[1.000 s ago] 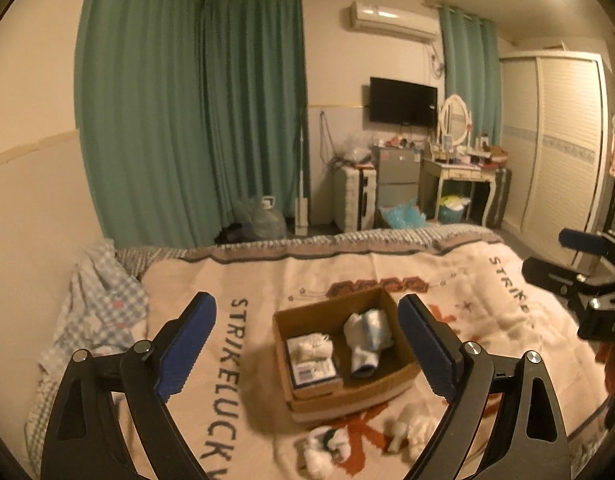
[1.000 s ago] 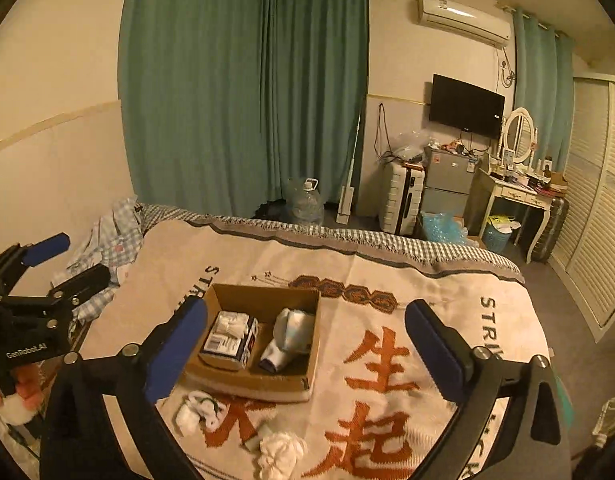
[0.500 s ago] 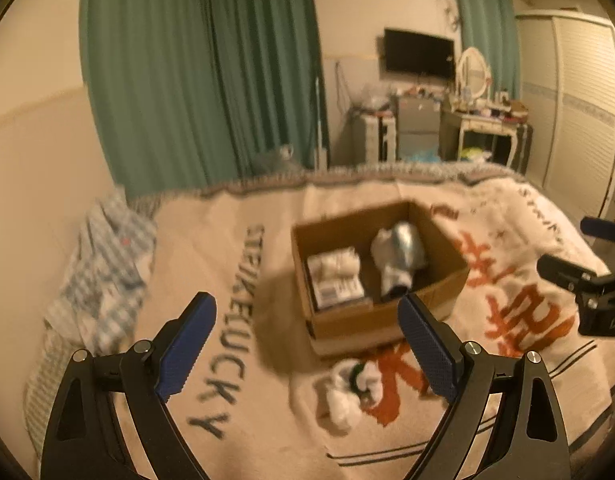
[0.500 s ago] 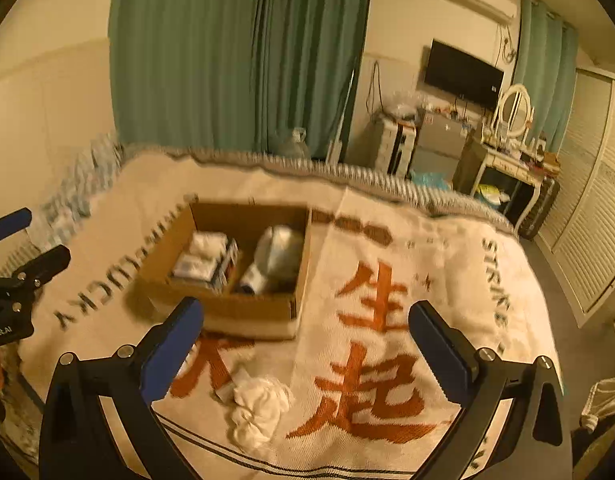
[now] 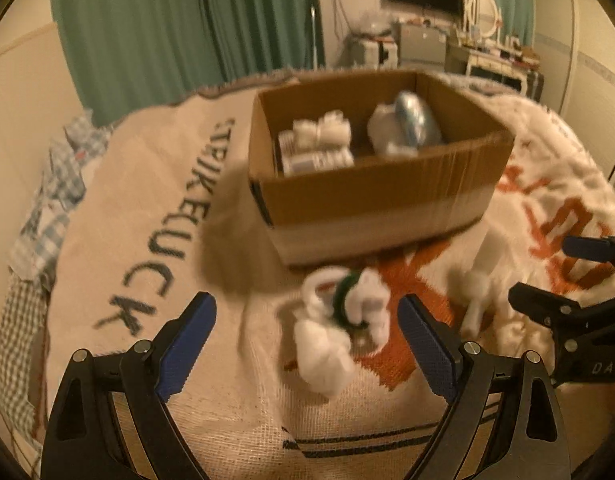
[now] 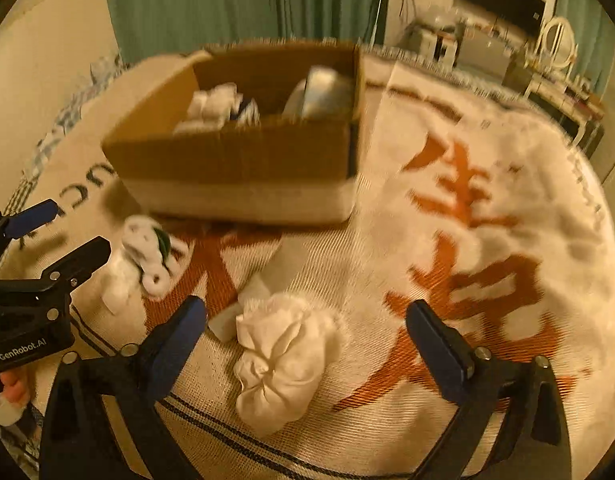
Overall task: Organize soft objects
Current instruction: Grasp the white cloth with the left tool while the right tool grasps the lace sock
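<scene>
A brown cardboard box stands on the bed and holds white rolled socks on a packet and a white and silver bundle; it also shows in the right wrist view. A white sock bundle with a green band lies just ahead of my open, empty left gripper. A crumpled white cloth lies between the fingers of my open, empty right gripper. The green-banded bundle lies to its left, beside the left gripper.
A cream blanket with orange characters and black letters covers the bed. A checked cloth lies at the left edge. Green curtains, a TV and a dresser stand beyond the bed.
Both grippers have moved down and forward toward the bed; the box and the loose white bundles now loom much larger. Both stay open.
</scene>
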{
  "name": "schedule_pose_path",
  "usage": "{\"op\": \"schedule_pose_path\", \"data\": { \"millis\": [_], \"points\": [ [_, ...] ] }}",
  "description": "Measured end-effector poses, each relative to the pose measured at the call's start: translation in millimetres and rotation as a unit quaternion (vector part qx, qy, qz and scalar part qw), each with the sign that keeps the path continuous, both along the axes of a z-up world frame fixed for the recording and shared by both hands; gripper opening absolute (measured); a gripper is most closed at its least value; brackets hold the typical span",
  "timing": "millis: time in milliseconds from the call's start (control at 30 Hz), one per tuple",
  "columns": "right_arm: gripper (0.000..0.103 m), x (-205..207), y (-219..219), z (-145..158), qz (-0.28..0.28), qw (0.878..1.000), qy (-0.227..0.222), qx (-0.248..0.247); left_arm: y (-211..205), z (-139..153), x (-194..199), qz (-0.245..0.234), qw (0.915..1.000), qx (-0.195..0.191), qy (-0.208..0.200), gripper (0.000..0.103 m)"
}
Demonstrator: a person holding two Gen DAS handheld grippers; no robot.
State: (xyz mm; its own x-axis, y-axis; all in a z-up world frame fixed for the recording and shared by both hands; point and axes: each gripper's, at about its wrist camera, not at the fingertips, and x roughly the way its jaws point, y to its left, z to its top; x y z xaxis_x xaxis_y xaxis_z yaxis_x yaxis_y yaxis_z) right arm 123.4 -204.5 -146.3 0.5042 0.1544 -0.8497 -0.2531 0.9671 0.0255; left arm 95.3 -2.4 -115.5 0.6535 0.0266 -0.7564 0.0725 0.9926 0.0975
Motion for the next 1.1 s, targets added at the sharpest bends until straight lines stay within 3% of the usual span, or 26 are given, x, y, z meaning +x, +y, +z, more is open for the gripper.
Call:
{"op": "schedule_pose_path", "data": {
  "millis": [133, 367, 433, 500, 767, 833, 1100],
  "points": [
    [0.083, 4.0, 1.9, -20.9, 0.007, 0.999, 0.034, 0.005, 1.7, -23.7, 1.0, -0.005, 0.9992, 0.001, 0.040, 0.092],
    [0.057, 6.6, -1.2, -31.7, 0.000, 0.999, 0.050, 0.004, 2.6, -45.3, 5.4, 0.002, 0.9969, 0.003, 0.079, 0.092],
    [0.051, 6.1, -3.3, -30.7, -0.004, 0.999, 0.047, 0.009, 2.0, -51.2, 5.5, 0.003, 0.9964, 0.008, 0.085, 0.082],
    [0.041, 6.1, -6.7, -29.9, -0.007, 0.999, 0.044, 0.017, 4.3, -54.4, 7.5, 0.013, 0.9962, 0.009, 0.086, 0.080],
    [0.021, 1.6, -6.8, -22.7, -0.010, 0.999, 0.030, 0.022, 8.6, -50.1, 6.9, 0.021, 0.9971, 0.009, 0.073, 0.047],
    [0.018, -0.1, -6.9, -21.0, -0.010, 0.999, 0.026, 0.023, 10.0, -46.2, 3.7, 0.021, 0.9975, 0.008, 0.067, 0.041],
    [0.014, -14.9, -11.0, -8.1, -0.014, 0.999, 0.010, 0.036, 18.2, -26.8, -8.6, 0.011, 0.9980, -0.023, 0.058, 0.029]
  ]
}}
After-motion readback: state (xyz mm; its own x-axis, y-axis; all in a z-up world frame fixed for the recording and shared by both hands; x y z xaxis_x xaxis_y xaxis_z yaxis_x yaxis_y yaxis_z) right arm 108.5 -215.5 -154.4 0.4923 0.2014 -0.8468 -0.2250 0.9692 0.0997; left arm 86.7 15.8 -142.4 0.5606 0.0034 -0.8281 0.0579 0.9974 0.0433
